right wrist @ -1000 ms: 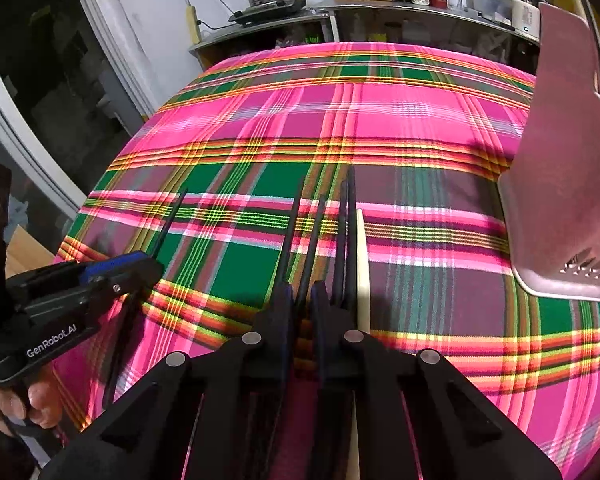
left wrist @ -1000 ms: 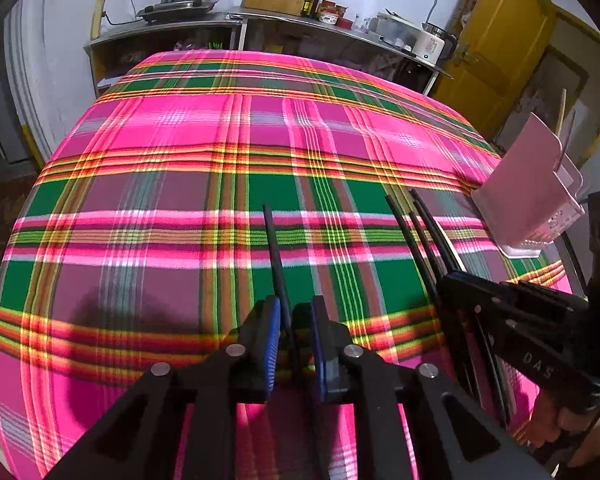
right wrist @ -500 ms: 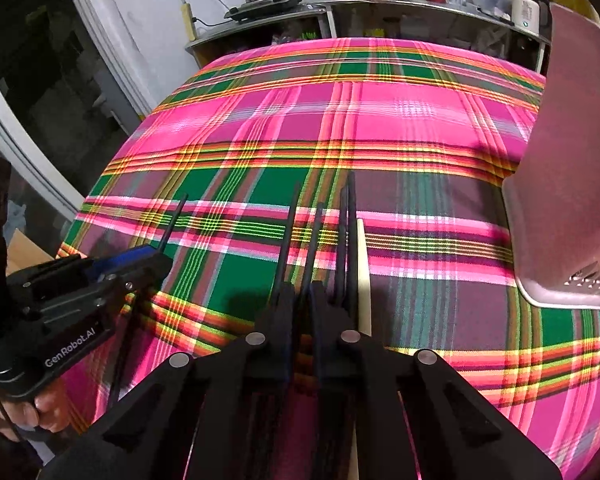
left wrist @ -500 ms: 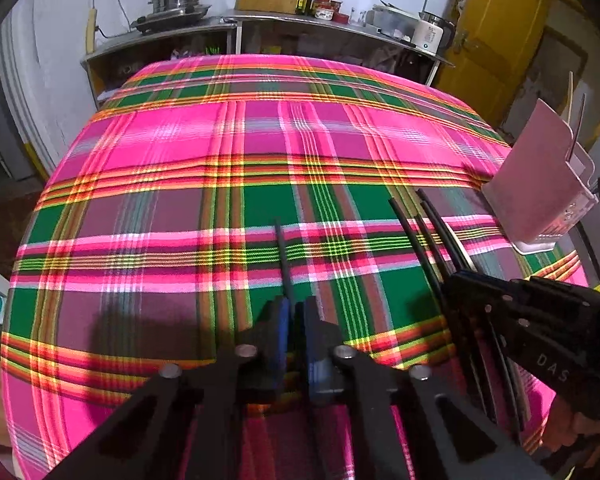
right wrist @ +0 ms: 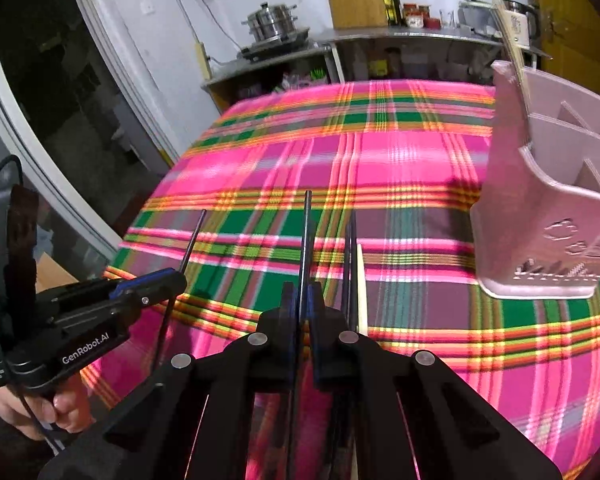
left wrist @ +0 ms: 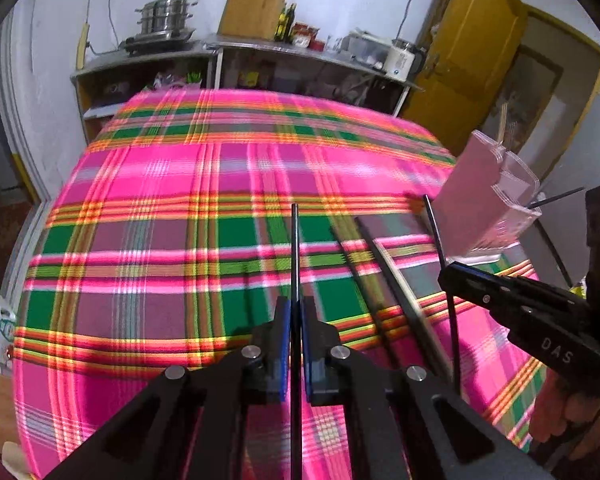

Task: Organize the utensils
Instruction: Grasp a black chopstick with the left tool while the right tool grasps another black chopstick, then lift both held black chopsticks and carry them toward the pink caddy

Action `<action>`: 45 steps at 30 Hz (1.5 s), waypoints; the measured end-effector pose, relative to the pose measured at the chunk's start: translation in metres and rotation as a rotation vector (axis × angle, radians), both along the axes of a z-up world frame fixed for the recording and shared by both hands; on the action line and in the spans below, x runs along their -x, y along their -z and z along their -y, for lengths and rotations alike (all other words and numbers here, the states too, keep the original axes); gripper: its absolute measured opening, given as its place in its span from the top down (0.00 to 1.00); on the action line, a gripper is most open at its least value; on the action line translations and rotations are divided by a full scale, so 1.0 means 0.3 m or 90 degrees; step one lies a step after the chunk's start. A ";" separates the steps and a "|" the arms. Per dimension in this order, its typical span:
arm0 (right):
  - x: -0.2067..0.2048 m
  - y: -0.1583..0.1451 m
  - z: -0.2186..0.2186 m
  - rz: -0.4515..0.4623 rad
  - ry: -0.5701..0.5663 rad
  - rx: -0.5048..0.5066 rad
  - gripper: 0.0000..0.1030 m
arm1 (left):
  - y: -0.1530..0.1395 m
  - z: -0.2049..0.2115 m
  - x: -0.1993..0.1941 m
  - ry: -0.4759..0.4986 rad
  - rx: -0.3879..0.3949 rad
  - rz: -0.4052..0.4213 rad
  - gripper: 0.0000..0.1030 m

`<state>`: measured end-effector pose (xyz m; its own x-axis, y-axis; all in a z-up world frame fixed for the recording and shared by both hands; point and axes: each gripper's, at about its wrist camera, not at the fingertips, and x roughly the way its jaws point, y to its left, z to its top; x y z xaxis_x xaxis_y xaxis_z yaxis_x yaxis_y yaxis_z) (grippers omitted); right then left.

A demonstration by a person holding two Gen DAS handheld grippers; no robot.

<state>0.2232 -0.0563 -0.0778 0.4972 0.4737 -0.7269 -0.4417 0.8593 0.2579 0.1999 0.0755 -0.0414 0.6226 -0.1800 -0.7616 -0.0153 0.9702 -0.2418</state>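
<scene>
My left gripper (left wrist: 296,308) is shut on a thin black chopstick (left wrist: 296,248) that sticks out forward, lifted off the pink plaid tablecloth (left wrist: 172,240). My right gripper (right wrist: 301,292) is shut on another black chopstick (right wrist: 306,232), also held above the cloth. Each gripper shows in the other's view: the right gripper (left wrist: 446,274) with its stick (left wrist: 434,228), the left gripper (right wrist: 178,278) with its stick (right wrist: 192,236). Two black chopsticks (right wrist: 350,260) and a pale chopstick (right wrist: 361,280) still lie on the cloth. A pink utensil holder (right wrist: 540,220) stands at the right.
Pale sticks (right wrist: 508,32) stand in the holder's back compartment. Behind the table runs a steel counter (left wrist: 300,56) with stacked pots (left wrist: 164,16), a wooden board (left wrist: 256,4) and bottles. A yellow door (left wrist: 472,60) is at the far right. The table edge drops off at the left.
Both grippers closed fully on their black chopsticks and rose, lifting the sticks off the cloth. The table and holder now look farther away.
</scene>
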 end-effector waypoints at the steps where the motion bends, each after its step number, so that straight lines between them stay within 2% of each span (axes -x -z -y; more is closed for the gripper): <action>1: 0.006 -0.011 0.007 0.004 0.001 -0.003 0.94 | -0.020 0.004 0.007 0.003 0.001 0.007 0.95; 11: 0.090 -0.169 0.085 0.065 0.015 -0.042 0.95 | -0.223 0.052 0.078 0.037 0.009 0.084 0.95; 20: 0.136 -0.261 0.143 0.109 0.026 -0.060 0.95 | -0.338 0.102 0.115 0.065 0.017 0.124 0.95; 28: 0.160 -0.316 0.189 0.135 0.040 -0.064 0.95 | -0.393 0.142 0.097 0.091 0.021 0.139 0.95; 35: 0.183 -0.334 0.238 0.144 0.060 -0.058 0.95 | -0.397 0.185 0.066 0.113 0.036 0.131 0.95; 45: 0.156 -0.385 0.360 0.163 0.111 -0.054 0.95 | -0.420 0.296 -0.041 0.157 0.054 0.125 0.95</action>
